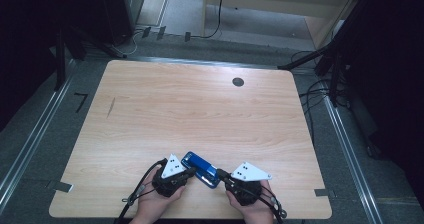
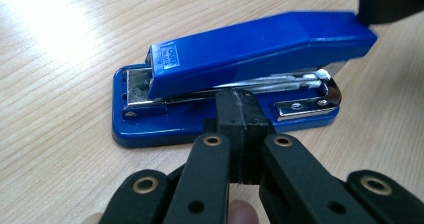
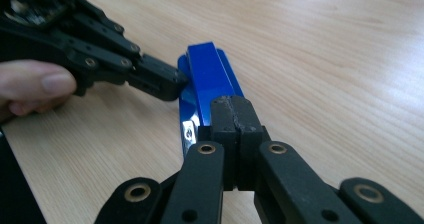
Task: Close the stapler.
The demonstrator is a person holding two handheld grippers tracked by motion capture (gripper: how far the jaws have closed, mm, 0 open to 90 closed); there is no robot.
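Note:
A blue stapler (image 1: 200,167) lies flat on the wooden table (image 1: 200,109) near its front edge, between both grippers. My left gripper (image 1: 191,172) is shut with nothing between its pads; in the left gripper view its tip (image 2: 240,104) rests against the long side of the stapler (image 2: 260,44), at the metal magazine. My right gripper (image 1: 220,174) is also shut and empty. In the right gripper view its tip (image 3: 234,115) sits over the near end of the stapler's (image 3: 207,69) blue top. The left gripper (image 3: 167,84) touches the stapler's side there.
A dark round hole (image 1: 238,82) sits at the table's far right and a short dark mark (image 1: 110,107) at its left. Tape strips (image 1: 63,186) mark the front corners. Cables and dark stands surround the table on the floor.

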